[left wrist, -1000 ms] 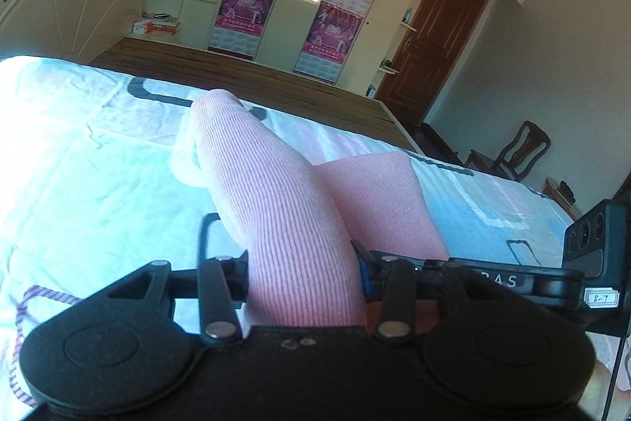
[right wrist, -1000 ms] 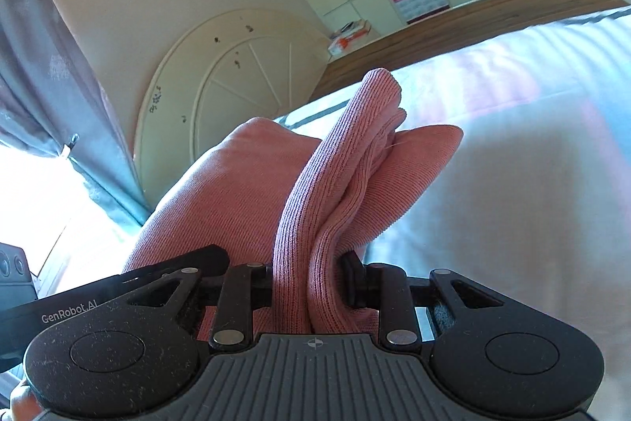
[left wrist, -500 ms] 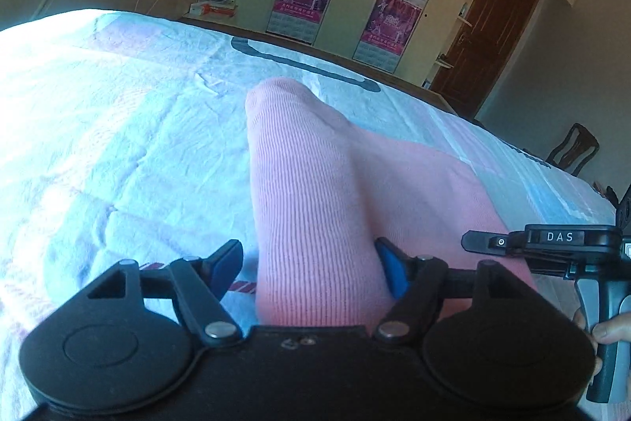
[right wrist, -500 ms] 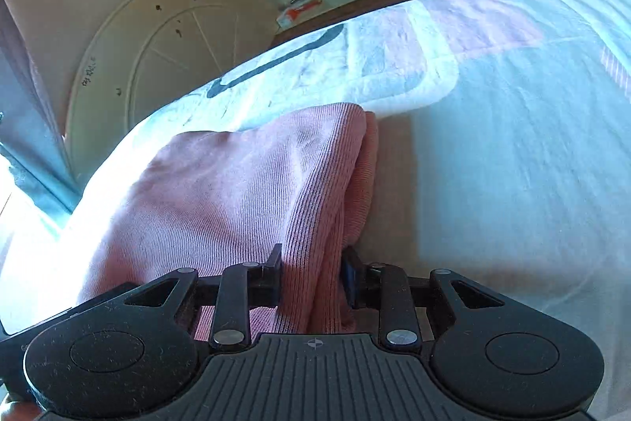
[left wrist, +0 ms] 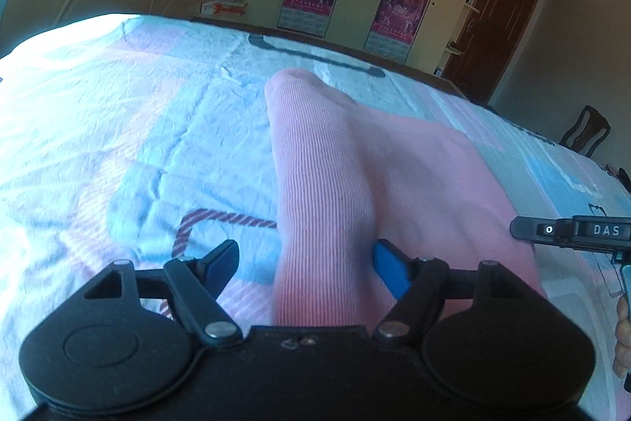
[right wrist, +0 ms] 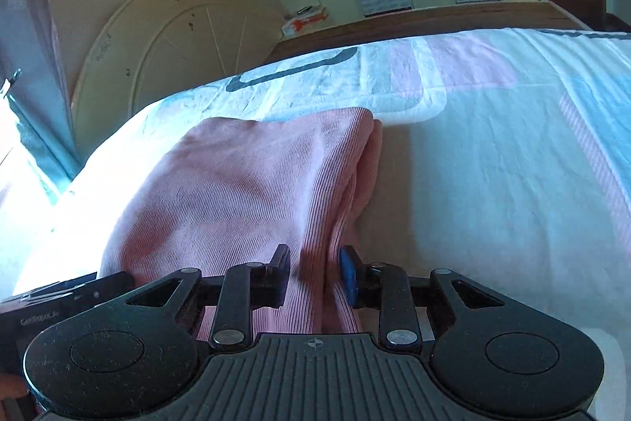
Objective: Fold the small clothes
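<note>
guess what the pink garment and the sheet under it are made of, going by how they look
pink garment: looks like a soft ribbed knit, probably cotton jersey; fine parallel ribs run along the fold, matte, and it drapes limply.
bed sheet: looks like thin woven printed cloth, maybe cotton; small sharp creases, flat pastel blocks and stripes, no sheen. The exact fibre of either cannot be told.

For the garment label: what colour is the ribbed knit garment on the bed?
Pink ribbed knit garment, clearest in the right wrist view.

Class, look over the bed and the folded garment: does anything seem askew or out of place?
The pink ribbed knit garment lies folded on the patterned bedsheet, but its right edge bunches up in an uneven ridge.
</note>
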`<state>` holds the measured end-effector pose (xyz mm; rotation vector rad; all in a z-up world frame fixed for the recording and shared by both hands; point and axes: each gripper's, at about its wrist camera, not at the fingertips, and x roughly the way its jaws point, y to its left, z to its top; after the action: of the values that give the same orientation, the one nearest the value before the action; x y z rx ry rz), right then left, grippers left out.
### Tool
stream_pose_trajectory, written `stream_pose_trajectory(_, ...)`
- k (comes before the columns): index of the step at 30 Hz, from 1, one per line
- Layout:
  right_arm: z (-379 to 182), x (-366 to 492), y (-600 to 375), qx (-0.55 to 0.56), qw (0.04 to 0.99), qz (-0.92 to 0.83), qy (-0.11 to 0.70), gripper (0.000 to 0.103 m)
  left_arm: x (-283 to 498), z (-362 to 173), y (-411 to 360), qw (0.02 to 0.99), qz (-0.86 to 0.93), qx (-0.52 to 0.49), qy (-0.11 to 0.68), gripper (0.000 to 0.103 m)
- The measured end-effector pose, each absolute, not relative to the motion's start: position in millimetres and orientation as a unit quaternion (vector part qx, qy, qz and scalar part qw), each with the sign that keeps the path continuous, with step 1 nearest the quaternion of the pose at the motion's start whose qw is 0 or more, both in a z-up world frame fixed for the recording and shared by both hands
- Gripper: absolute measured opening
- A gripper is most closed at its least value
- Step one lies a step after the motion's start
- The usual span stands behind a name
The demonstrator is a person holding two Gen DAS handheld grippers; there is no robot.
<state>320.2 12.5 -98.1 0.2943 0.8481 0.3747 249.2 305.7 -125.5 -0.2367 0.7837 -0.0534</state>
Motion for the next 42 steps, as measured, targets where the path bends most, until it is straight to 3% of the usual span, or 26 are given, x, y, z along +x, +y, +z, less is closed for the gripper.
stream_pose_trajectory(6, -122.5, 303.7, 36.2, 0.02, 0.896, 0.141, 0.421, 0.028, 252.0, -145.1, 297.1, 0.912, -0.025, -0.106, 0.396, 0.068)
stream_pose_trajectory(11, -126.3, 303.8, 39.5, 0.009, 0.901, 0.131, 0.413, 0.028, 246.1, -129.7, 295.9, 0.91, -0.023, -0.106, 0.399, 0.063)
stream_pose_trajectory(19, -98.1, 300.4, 38.8, 0.046, 0.913, 0.14, 0.379, 0.028, 264.9, -79.0, 274.8, 0.938, -0.065, -0.062, 0.334, 0.064)
stream_pose_trajectory(24, -87.5, 331.9, 58.7, 0.054, 0.918, 0.147, 0.363, 0.028, 316.2, -93.3, 275.9, 0.933, -0.055, -0.075, 0.349, 0.064)
stream_pose_trajectory(33, -126.7, 367.2, 72.2, 0.032, 0.903, 0.134, 0.407, 0.027, 338.6, -117.9, 276.8, 0.921, -0.054, -0.067, 0.379, 0.064)
stream_pose_trajectory(38, -115.8, 361.4, 69.2, 0.038, 0.902, 0.139, 0.407, 0.028, 339.7, -110.2, 271.9, 0.922, -0.049, -0.047, 0.38, 0.068)
stream_pose_trajectory(42, -98.2, 334.0, 66.1, 0.046, 0.909, 0.149, 0.387, 0.028, 321.5, -101.3, 263.0, 0.926, -0.04, -0.033, 0.374, 0.079)
